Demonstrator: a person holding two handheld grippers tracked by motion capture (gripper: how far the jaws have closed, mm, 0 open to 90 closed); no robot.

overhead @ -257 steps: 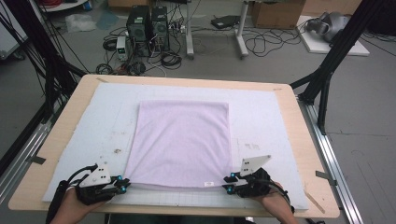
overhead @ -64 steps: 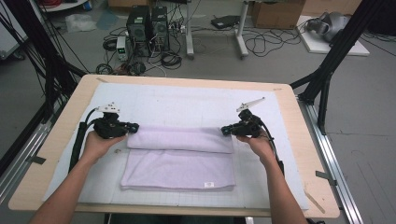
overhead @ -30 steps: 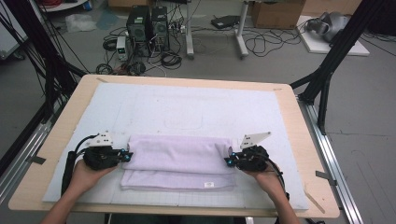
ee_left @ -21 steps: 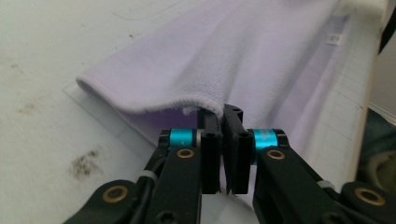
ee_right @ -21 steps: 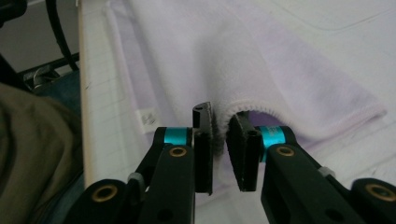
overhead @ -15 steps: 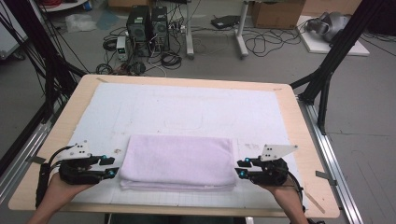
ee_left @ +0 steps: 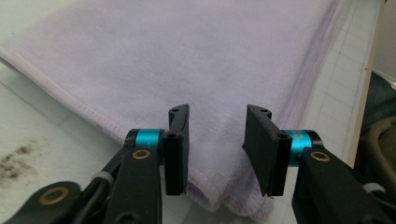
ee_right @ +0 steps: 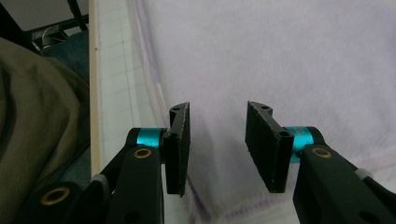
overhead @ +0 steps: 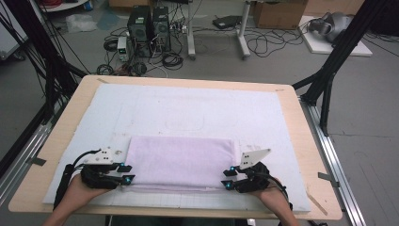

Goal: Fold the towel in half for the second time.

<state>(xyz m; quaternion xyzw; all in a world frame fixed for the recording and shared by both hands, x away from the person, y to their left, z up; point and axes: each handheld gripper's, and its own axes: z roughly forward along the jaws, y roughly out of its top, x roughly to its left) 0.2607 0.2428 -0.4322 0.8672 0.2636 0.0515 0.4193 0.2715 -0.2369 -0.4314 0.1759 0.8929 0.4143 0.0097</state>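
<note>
Jaws apart on both sides, nothing held: left gripper [ee_left: 217, 149] poised over the near left corner of a folded lilac towel [ee_left: 196, 65], right gripper [ee_right: 218, 149] likewise spread above the towel's [ee_right: 289, 60] near right corner, cloth visible in each gap. Seen from the high view, left gripper [overhead: 126, 173] and right gripper [overhead: 229, 178] flanking the towel [overhead: 181, 160], each against an end of its near edge. Towel lying flat in a wide rectangle on a white mat [overhead: 197, 108], near the front of the wooden desk [overhead: 308, 141]. Computer towers [overhead: 150, 23] and tangled cables [overhead: 263, 44] on the floor beyond.
</note>
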